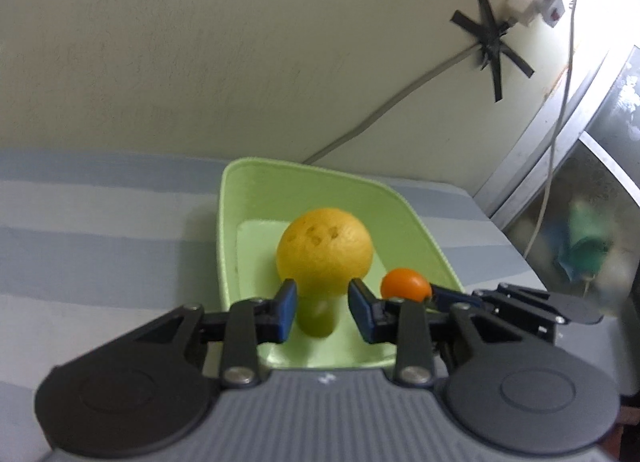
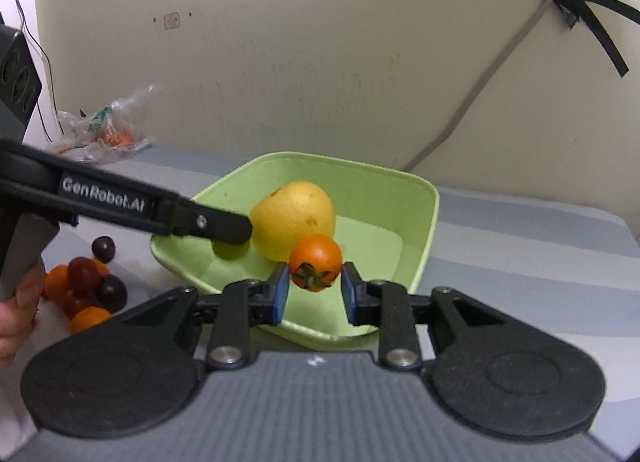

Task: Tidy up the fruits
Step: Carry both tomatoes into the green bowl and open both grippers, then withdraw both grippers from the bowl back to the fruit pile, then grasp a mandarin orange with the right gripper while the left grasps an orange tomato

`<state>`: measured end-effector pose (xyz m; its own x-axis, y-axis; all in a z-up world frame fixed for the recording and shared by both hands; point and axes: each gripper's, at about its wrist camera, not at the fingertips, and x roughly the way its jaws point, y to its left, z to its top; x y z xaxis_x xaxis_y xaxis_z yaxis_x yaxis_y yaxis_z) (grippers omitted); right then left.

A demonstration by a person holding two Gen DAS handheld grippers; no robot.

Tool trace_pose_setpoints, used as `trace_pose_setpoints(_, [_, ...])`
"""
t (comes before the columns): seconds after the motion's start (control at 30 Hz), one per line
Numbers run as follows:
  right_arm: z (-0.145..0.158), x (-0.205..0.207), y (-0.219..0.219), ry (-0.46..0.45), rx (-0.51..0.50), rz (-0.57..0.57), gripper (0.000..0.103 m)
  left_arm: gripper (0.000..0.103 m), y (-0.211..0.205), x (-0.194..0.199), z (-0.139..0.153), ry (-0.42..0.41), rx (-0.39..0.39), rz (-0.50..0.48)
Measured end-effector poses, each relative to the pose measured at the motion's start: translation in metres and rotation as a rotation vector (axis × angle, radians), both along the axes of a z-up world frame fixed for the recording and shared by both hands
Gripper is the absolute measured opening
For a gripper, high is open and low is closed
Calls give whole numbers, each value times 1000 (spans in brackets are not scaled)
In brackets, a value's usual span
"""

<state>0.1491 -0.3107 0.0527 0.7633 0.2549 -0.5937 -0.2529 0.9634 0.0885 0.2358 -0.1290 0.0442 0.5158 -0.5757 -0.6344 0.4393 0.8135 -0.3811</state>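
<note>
Striped cloth (image 2: 520, 246) below cream wall (image 2: 280, 42), green bowl (image 2: 424, 222) with yellow fruit (image 2: 296, 218), left claw (image 1: 322, 308) parted, right claw (image 2: 312, 294) parted around orange tomato (image 2: 315, 262)

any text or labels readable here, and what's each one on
"GenRobot.AI" in white letters on the black side of the left gripper, as seen from the right wrist camera.
Green print on the clear plastic bag by the wall: too blurred to read.
No other text is readable.
</note>
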Motion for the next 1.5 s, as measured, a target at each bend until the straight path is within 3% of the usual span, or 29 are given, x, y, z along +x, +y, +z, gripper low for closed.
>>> trace_pose_setpoints(0.1, [2,1,2,-10,-5,2,34,43,0,-2,2,-18,4,8])
trace_pose_setpoints(0.27, [18,-21,0,-62,37,-17,34,44,17,-20,23,-53,-49,11])
trace_pose_setpoints(0.47, [29,-85,17,-120,126,31,34,44,87,-71,50,-148,-115,68])
trace_pose_setpoints(0.53, [25,-106,30,-134,124,55,34,44,114,-86,51,-174,-86,123])
trace_pose_setpoints(0.67, [12,-142,61,-172,74,90,34,44,167,-120,39,-242,45,258])
trace_pose_setpoints(0.83, [-5,-162,86,-162,79,81,38,44,206,-152,15,-244,126,346])
trace_pose_setpoints(0.87, [-6,-162,89,-158,76,79,43,44,209,-156,12,-235,112,344])
trace_pose_setpoints(0.97, [-9,-159,100,-137,47,87,44,45,205,-164,9,-238,75,299])
trace_pose_setpoints(1.03, [-9,-156,105,-131,31,91,44,50,190,-165,9,-258,85,261])
trace_pose_setpoints(1.17, [-10,-154,112,-131,9,88,46,51,174,-166,0,-250,86,196])
trace_pose_setpoints(1.5, [-15,-136,117,-117,-23,89,50,57,157,-165,-17,-238,135,137])
